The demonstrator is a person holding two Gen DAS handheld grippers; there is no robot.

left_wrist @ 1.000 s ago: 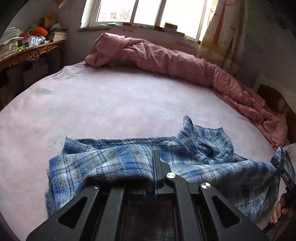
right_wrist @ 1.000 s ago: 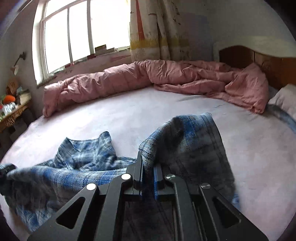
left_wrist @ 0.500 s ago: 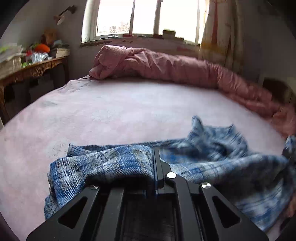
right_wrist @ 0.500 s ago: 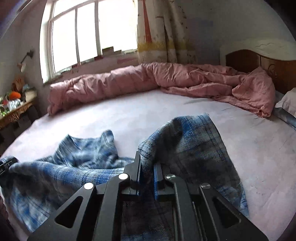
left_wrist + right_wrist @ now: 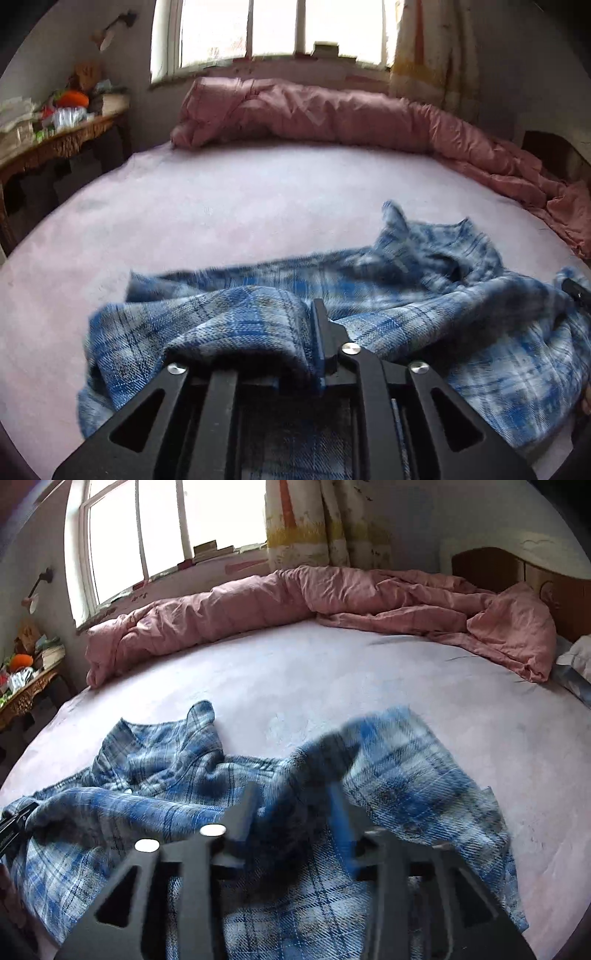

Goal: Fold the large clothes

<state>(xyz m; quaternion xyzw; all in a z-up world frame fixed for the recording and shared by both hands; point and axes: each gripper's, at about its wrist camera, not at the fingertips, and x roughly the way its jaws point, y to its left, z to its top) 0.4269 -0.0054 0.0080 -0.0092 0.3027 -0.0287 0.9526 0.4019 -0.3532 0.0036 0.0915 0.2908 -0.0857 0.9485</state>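
Blue-and-white plaid flannel shirt (image 5: pixel 155 812) lies crumpled at six o'clock on the pale pink bedsheet (image 5: pixel 332 672). The right gripper (image 5: pixel 293 808) has just been opening, jaws wide, cloth loose between; the left gripper (image 5: pixel 308 332), also opening, stands barely parted, with a fold of the shirt draped over and between its jaws.

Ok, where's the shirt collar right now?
In the right wrist view the shirt collar lies left of centre on the pink sheet, pointing toward the rolled pink duvet.

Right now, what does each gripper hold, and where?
Right gripper has just opened; blue plaid flannel shirt edge loose between its jaws. Left gripper has been opening too, shirt fold between; grip unclear.
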